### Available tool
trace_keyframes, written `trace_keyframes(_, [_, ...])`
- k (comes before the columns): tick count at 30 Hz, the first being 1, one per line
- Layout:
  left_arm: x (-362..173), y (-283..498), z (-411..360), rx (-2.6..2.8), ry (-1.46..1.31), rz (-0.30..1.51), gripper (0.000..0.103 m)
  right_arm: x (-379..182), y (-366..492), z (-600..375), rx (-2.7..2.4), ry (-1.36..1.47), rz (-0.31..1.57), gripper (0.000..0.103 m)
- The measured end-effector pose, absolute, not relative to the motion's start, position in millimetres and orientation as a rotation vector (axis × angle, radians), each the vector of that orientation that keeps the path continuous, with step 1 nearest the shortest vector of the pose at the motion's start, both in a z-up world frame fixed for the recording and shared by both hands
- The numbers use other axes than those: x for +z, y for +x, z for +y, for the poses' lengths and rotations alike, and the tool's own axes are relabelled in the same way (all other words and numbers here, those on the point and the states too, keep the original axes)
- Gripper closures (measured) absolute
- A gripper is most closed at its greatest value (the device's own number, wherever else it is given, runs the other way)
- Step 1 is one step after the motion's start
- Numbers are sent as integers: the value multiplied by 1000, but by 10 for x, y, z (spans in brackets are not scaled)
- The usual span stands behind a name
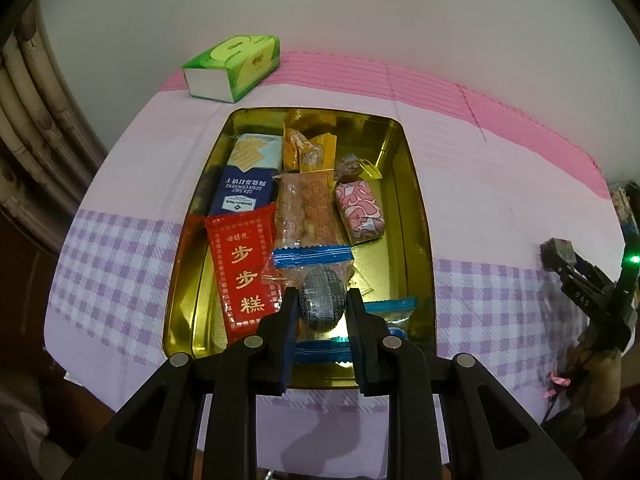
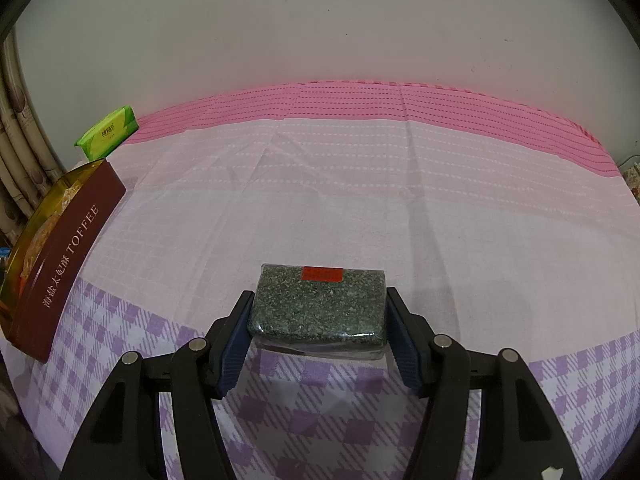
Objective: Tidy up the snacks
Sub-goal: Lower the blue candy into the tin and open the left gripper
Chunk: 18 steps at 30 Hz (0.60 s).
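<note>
Checked tablecloth (image 2: 340, 200), crowded gold tin (image 1: 416, 208), left jaws clamping dark wrapped snack (image 1: 322, 300), right jaws clamping speckled block (image 2: 320, 304).

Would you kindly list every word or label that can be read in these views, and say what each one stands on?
"步步糕": red packet in the gold tin.
"SEA SALT SODA CRACKERS", seen upside down: blue cracker packet.
"TOFFEE", after Chinese characters that seem to read "海盐太妃酥": the tin's maroon side.
Too small or blurred: tissue pack logo, red sticker on the dark sesame block, small print elsewhere.

Cloth-covered table (image 2: 360, 184) (pink stripes, purple check): gold tin (image 1: 416, 216), green tissue pack (image 1: 234, 66) on it
</note>
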<state>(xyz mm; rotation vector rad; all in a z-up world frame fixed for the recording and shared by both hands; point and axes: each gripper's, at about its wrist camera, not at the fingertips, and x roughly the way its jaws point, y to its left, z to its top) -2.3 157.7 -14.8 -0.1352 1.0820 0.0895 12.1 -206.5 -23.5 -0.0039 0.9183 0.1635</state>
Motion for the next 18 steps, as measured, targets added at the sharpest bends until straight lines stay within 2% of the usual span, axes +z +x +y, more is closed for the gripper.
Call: trace_keyframes(18, [-167, -6, 1566, 126, -82, 1080, 78, -233, 116, -2064, 166, 2, 917, 43])
